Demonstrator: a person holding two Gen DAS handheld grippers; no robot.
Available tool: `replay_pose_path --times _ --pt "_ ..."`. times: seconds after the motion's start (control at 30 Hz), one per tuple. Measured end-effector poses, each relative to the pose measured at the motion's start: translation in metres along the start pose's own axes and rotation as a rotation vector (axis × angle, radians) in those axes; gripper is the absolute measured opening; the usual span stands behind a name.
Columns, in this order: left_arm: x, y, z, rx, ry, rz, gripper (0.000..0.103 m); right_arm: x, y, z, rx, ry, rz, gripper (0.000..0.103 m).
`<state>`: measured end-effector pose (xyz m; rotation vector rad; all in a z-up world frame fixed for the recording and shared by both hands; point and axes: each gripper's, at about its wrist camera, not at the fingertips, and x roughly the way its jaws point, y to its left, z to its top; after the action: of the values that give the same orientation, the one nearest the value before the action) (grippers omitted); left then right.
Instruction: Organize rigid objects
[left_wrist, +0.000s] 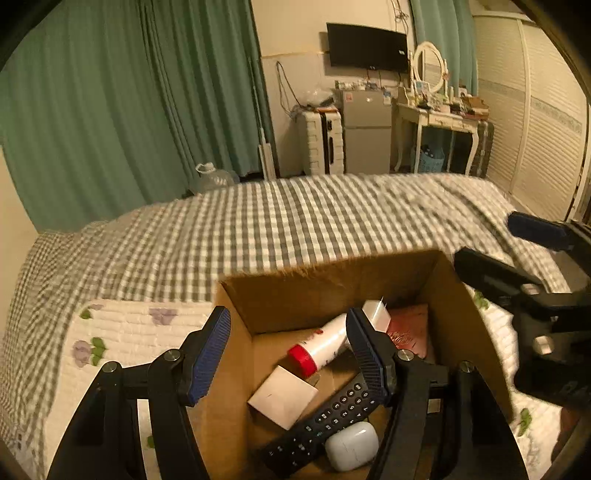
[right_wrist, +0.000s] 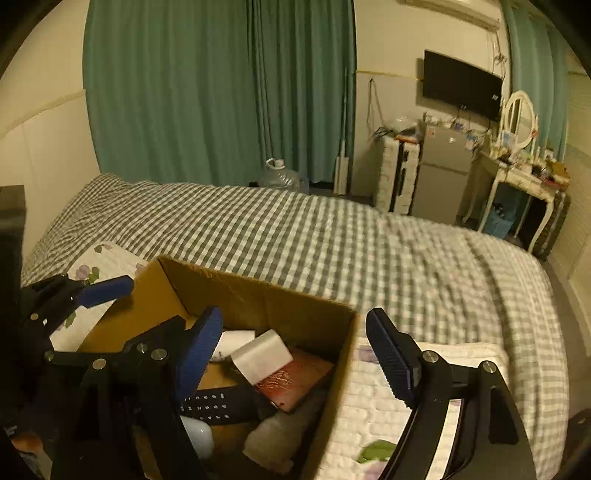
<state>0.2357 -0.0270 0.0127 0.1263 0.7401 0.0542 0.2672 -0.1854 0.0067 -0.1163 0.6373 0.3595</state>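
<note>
Left hand-held gripper (left_wrist: 288, 354) hangs over the cardboard box (left_wrist: 236, 369) with its fingers spread wide and nothing between them; one finger stands outside the box's left wall, the other over the inside. Right hand-held gripper (right_wrist: 293, 354) is likewise spread apart and empty, straddling the box's right wall from the other side. The box sits on a floral quilted pad (left_wrist: 122, 332) on the checked bed (left_wrist: 295, 221), and the rigid things are already lying in it: a white bottle with a red cap (left_wrist: 319, 347), a black remote (left_wrist: 325, 421), a white earbud case (left_wrist: 351, 445), a pale flat box (left_wrist: 282, 397), a white carton (left_wrist: 376, 314) and a red booklet (left_wrist: 410, 330). The bottle lies straight ahead of the left gripper and below it, its long axis running diagonally, cap towards the camera; the remote lies on a similar diagonal, nearer. By my reading the left gripper is the closer to both, since the right one hangs over the box's far-right edge. Any grasp would want the fingers turned across that diagonal.
</note>
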Motion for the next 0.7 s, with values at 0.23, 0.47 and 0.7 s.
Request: replay_pose_path --times 0.23,0.47,0.7 --pt "-0.097 0.013 0.022 -0.043 -0.147 0.04 0.068 -0.1 -0.005 0.026 0.006 -0.124 -0.084 0.091" --pt "-0.205 0.028 0.008 -0.051 -0.314 0.056 0.077 -0.213 0.015 0.025 0.005 -0.266 -0.183 0.101" --pt "-0.258 0.038 -0.024 -0.065 -0.391 0.027 0.078 -0.282 0.03 -0.006 0.061 -0.329 -0.225 0.103"
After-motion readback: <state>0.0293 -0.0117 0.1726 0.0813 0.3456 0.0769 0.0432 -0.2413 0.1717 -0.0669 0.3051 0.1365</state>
